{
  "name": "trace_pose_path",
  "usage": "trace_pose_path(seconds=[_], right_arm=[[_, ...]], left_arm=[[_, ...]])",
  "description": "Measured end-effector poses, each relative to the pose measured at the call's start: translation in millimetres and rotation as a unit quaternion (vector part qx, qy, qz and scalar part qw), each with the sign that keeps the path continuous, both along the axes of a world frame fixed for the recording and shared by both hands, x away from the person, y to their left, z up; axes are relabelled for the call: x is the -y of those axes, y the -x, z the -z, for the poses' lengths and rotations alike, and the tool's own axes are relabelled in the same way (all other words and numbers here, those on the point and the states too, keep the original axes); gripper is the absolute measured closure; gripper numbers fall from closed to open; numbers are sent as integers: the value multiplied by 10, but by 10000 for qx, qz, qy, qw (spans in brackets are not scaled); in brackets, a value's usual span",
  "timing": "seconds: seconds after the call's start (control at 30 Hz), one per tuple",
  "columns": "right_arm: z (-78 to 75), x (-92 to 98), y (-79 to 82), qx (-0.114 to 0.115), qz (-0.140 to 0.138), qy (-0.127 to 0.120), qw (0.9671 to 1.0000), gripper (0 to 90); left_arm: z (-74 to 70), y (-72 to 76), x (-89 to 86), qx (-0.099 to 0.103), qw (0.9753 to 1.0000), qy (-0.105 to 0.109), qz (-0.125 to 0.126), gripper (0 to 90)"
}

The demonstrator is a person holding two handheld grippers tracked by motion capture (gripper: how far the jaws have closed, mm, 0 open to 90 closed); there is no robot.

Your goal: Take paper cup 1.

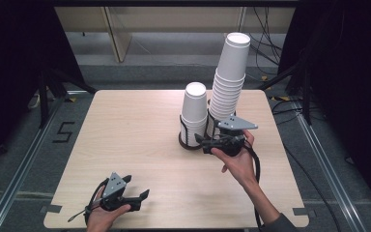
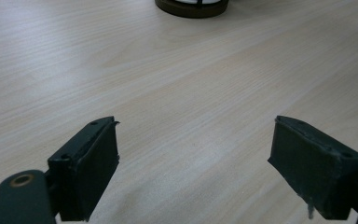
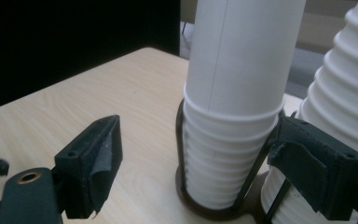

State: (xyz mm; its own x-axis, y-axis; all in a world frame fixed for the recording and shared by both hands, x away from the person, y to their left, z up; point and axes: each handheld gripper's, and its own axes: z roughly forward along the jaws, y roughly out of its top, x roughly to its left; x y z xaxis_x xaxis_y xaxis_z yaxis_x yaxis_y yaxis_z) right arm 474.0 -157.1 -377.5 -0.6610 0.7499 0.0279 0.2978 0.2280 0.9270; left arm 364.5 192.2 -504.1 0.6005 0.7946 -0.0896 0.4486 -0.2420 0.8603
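White short cup stack (image 1: 194,113) stands upright between the open right gripper (image 1: 204,141) jaws

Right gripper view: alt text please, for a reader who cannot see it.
The right gripper stands open, its two black jaws either side of a short stack of white paper cups in a dark wire holder on a light wooden table. A taller cup stack stands at the right edge.

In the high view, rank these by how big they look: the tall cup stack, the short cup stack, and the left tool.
1. Tall stack of white paper cups, clearly the largest.
2. Short stack of white paper cups.
3. Black two-jaw left tool: it looks close to the short stack, and it sits nearer the camera, so this order is unsure.
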Motion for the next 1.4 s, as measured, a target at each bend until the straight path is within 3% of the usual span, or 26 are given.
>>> trace_pose_path(seconds=[0.13, 0.2, 0.27, 0.4, 0.43, 0.73, 1.1, 1.13, 1.4], right_arm=[[-132, -66, -103, 163, 155, -54, 9997, 159], [-144, -82, -122, 144, 157, -106, 9997, 159], [-177, -112, -177, 214, 179, -111, 9996, 158], [-233, -188, -249, 162, 339, -7, 9993, 157], [-243, -192, -288, 238, 382, 49, 9990, 157], [-267, -306, -511, 105, 572, 77, 9983, 157], [-276, -440, -673, 86, 856, 156, 9962, 155], [-278, -458, -683, -23, 865, 92, 9962, 155], [-250, -527, -776, -104, 1058, 141, 9942, 154]], left_arm=[[12, 5, 11, 5, 10000, 81, 14, 146], [4, 9, 4, -13, 10000, -30, 33, 146], [8, 8, 18, -3, 10000, 31, 31, 146], [1, 9, 6, -14, 10000, -26, 20, 146], [1, 9, 6, -14, 10000, -26, 20, 146], [0, 6, 4, 2, 10000, 23, 27, 146], [-9, 5, -5, 10, 10000, 23, 53, 146], [-10, 3, -6, 16, 10000, 33, 50, 146], [-9, 7, -4, -5, 10000, 49, 11, 146]])
